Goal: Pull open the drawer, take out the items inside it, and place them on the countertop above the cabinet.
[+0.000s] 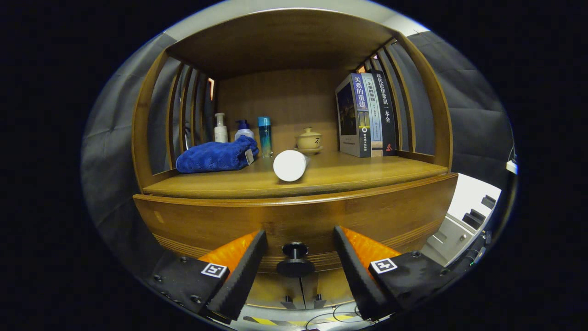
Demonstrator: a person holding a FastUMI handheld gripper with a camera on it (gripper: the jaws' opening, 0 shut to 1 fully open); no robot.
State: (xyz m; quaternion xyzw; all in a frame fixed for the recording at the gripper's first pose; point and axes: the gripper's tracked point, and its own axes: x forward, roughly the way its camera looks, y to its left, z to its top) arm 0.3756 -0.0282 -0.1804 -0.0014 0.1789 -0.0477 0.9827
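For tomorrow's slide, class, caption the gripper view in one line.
Open gripper straddles the black drawer knob, untouched, below a countertop holding a blue towel and white cylinder.

Beyond the jaws stands a wooden shelf unit (294, 55) with slatted sides (183, 110), backed by dark cloth walls (473, 119).

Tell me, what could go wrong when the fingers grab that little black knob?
The gripper is open, with the drawer knob between its fingers but untouched. The knob is small and round, so the fingers might slip off it. Also, a white cylinder lies on its side on the countertop just above; a hard tug could perhaps set it rolling.
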